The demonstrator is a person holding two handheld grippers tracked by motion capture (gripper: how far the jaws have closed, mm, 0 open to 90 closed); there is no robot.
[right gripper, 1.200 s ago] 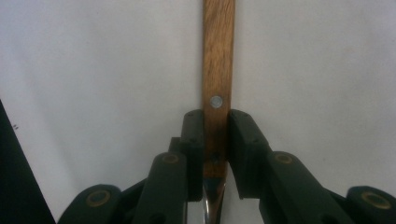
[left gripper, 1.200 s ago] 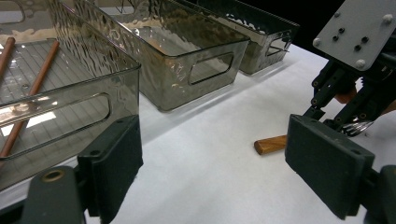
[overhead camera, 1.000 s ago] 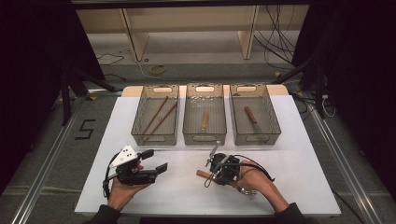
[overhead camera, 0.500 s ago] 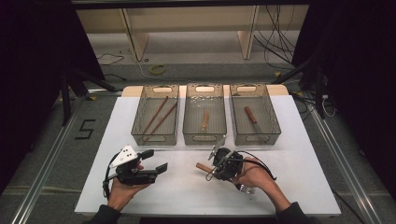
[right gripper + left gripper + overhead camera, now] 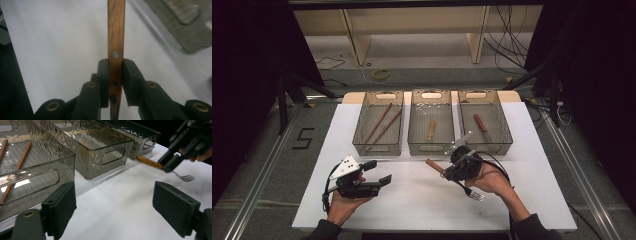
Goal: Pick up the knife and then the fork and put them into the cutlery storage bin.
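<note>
A fork with a wooden handle [image 5: 433,165] and metal tines [image 5: 477,195] is held low over the white table in front of the middle bin. My right gripper [image 5: 446,172] is shut on the handle [image 5: 116,37], which runs up between the jaws past a rivet. The left gripper view shows that gripper [image 5: 172,161] gripping the handle [image 5: 148,162], with the tines [image 5: 186,178] behind it. My left gripper [image 5: 378,172] is held at the front left of the table, its jaws [image 5: 115,207] wide apart with nothing between them.
Three translucent grey bins stand in a row at the back of the white table [image 5: 412,200]. The left bin [image 5: 378,145] holds two long brown sticks, the middle bin [image 5: 430,147] one short wooden-handled piece, the right bin [image 5: 486,95] another.
My right gripper has moved away from the person, toward the bins, carrying the fork with it. The left gripper has stayed where it was.
</note>
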